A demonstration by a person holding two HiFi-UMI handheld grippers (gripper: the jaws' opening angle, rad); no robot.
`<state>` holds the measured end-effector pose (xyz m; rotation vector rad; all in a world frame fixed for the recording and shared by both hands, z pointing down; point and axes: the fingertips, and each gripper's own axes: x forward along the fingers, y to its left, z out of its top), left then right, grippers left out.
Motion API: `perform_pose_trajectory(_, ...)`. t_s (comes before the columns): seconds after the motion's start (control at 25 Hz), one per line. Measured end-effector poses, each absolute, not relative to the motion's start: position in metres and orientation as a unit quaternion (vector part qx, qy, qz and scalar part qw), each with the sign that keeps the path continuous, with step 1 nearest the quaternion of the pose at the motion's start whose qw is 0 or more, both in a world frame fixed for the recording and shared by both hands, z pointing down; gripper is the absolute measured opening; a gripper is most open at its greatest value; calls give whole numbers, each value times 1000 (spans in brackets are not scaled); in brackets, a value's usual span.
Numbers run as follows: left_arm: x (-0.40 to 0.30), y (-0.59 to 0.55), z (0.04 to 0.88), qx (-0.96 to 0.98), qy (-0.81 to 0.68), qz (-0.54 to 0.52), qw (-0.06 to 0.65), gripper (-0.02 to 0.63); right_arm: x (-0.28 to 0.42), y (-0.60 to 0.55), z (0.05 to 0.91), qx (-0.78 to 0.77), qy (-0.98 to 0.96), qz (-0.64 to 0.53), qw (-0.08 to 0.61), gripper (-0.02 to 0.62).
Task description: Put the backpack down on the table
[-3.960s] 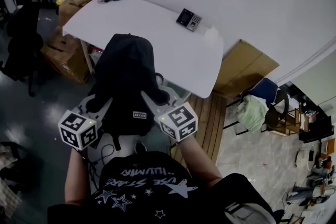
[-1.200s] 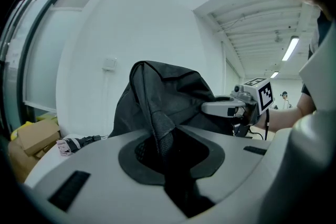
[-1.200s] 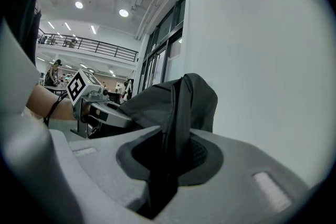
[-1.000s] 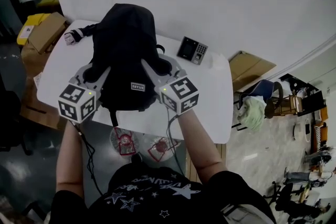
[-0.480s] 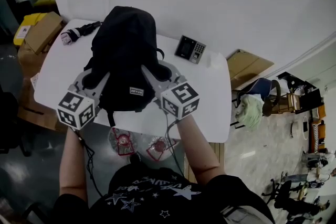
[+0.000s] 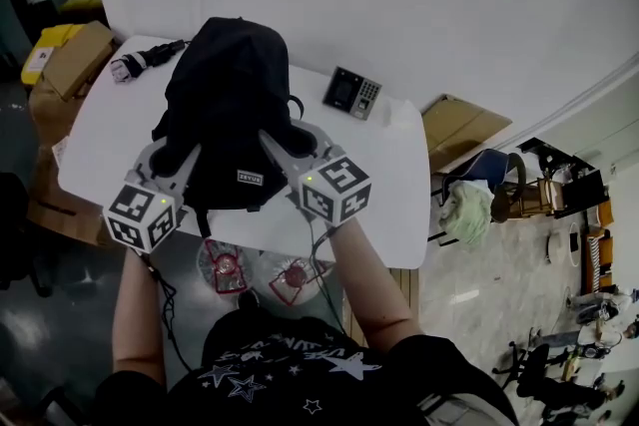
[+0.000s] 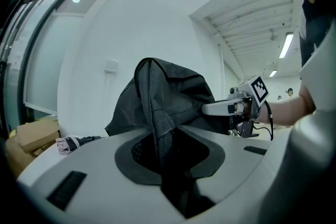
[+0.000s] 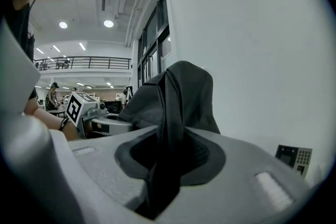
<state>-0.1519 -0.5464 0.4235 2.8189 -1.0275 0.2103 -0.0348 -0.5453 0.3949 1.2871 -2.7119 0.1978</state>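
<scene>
A black backpack (image 6: pixel 225 100) stands upright over the white table (image 6: pixel 95 150), held by its two shoulder straps. Whether its base rests on the tabletop I cannot tell. My left gripper (image 6: pixel 168 140) is shut on the left strap (image 7: pixel 157 131), which runs down between its jaws. My right gripper (image 6: pixel 290 133) has the right strap (image 8: pixel 168 149) between its jaws; they are opening, and the pads still pinch the strap. Each gripper view shows the other gripper beside the bag: the right gripper (image 7: pixel 245 103) and the left gripper (image 8: pixel 84 108).
A dark keypad device (image 6: pixel 349 93) lies on the table right of the bag. A small wrapped object with a cable (image 6: pixel 135 65) lies at the table's far left corner. Cardboard boxes (image 6: pixel 65 55) stand left of the table, and a chair with clothes (image 6: pixel 474 205) stands right of it.
Four seconds ago the backpack hung at the table's near end; now it is over the tabletop. In the last second both grippers sank slightly with it.
</scene>
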Motion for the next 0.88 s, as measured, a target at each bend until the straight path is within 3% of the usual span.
perform_pose_trajectory(0.28, -154, -540, 426, 926, -367, 69, 57, 91, -30, -537, 399, 434, -896, 80, 58, 140)
perform_pose_trajectory(0.36, -156, -536, 428, 920, -383, 73, 50, 147, -29, -531, 403, 431, -896, 91, 57, 153)
perform_pose_trajectory(0.44, -154, -531, 433, 916, -390, 82, 45, 265, -28, -526, 407, 426, -897, 98, 60, 186)
perform_pose_trajectory(0.52, -150, -526, 437, 914, -393, 91, 49, 323, -27, -521, 409, 422, -899, 103, 59, 224)
perform_pose_trajectory(0.76, -154, -511, 438, 891, -440, 100, 50, 434, -21, -502, 412, 413, -902, 112, 64, 305)
perform_pose_trajectory(0.88, -157, -497, 436, 881, -459, 103, 54, 440, -10, -489, 410, 414, -902, 111, 59, 310)
